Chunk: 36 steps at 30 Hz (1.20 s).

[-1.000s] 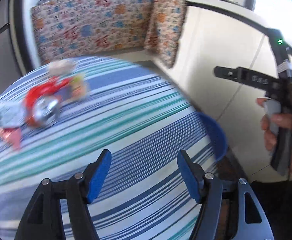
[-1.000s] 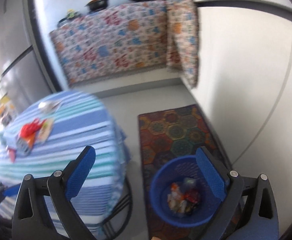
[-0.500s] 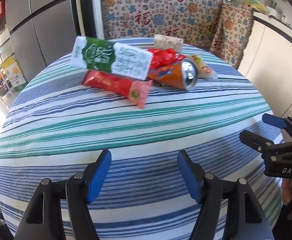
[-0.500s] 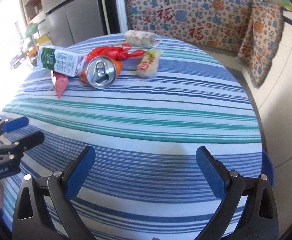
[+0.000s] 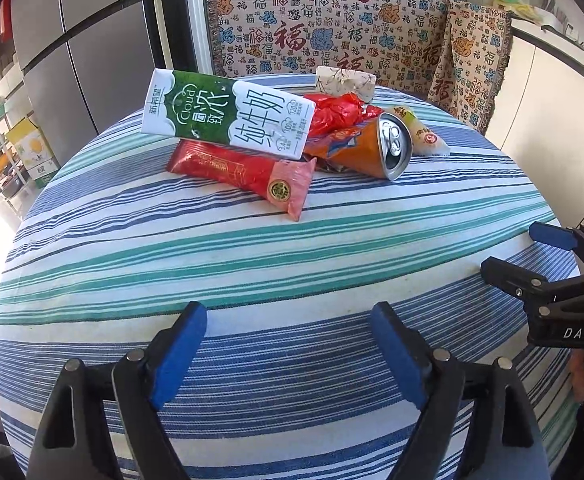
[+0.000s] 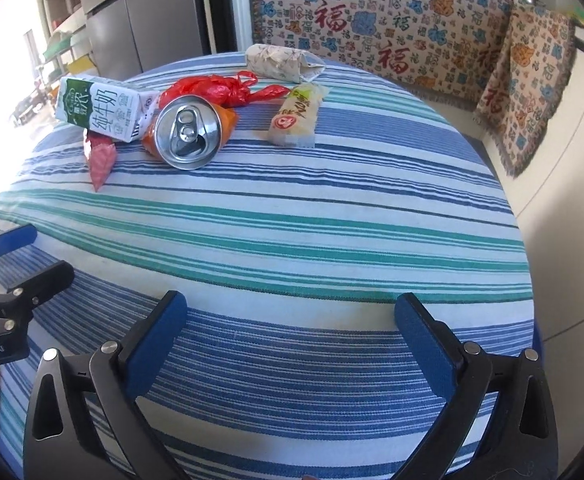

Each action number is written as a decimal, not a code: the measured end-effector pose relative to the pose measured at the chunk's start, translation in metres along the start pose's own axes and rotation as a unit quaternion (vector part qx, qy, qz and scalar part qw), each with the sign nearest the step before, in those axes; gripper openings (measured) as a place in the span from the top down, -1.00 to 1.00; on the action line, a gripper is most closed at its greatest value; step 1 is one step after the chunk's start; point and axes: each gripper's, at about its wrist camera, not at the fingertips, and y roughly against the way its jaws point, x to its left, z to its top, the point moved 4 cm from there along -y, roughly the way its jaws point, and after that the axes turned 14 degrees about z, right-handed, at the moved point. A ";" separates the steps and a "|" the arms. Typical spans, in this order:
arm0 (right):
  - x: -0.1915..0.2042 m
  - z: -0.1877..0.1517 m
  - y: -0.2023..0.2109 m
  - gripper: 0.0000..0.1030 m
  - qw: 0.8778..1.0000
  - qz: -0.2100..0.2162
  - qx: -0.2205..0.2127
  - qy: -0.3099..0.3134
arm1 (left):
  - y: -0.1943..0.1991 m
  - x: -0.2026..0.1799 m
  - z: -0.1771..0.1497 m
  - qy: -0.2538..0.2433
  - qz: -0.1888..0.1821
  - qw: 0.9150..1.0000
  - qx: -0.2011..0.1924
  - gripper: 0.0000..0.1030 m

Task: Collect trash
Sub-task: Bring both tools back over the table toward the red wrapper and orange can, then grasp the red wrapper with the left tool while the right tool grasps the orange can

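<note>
A pile of trash lies at the far side of the round striped table (image 5: pixel 251 264): a green-and-white milk carton (image 5: pixel 227 114), a red snack wrapper (image 5: pixel 243 174), an orange can (image 5: pixel 368 148) on its side, a crumpled red plastic bag (image 5: pixel 336 112), a yellow snack packet (image 5: pixel 424 132) and a beige paper roll (image 5: pixel 346 82). The same carton (image 6: pixel 99 108), can (image 6: pixel 189 134), bag (image 6: pixel 211 88), packet (image 6: pixel 296 116) and roll (image 6: pixel 279 62) show in the right wrist view. My left gripper (image 5: pixel 287 354) is open and empty over the near edge. My right gripper (image 6: pixel 292 344) is open and empty, also near.
A patterned cloth (image 5: pixel 332 28) covers a counter behind the table. A grey fridge (image 5: pixel 91 48) stands at the back left. A white cabinet wall (image 6: pixel 572 200) runs along the right. The right gripper's fingers (image 5: pixel 552 236) show at the left view's right edge.
Both grippers swung from the blue bin and floor to face the table, then moved a little closer to the trash pile. Both stayed open.
</note>
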 end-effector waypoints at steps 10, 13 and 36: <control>0.000 0.000 0.001 -0.99 1.000 0.000 0.000 0.000 | 0.000 0.004 0.004 0.021 -0.021 1.000 -0.002 -0.68; 0.000 0.000 0.001 -0.99 1.000 0.000 0.000 0.000 | 0.001 0.013 0.021 0.066 -0.050 0.997 -0.007 -0.68; -0.001 0.000 0.001 -0.99 1.000 0.000 0.001 0.000 | 0.001 0.052 0.030 0.072 -0.059 0.996 0.000 0.43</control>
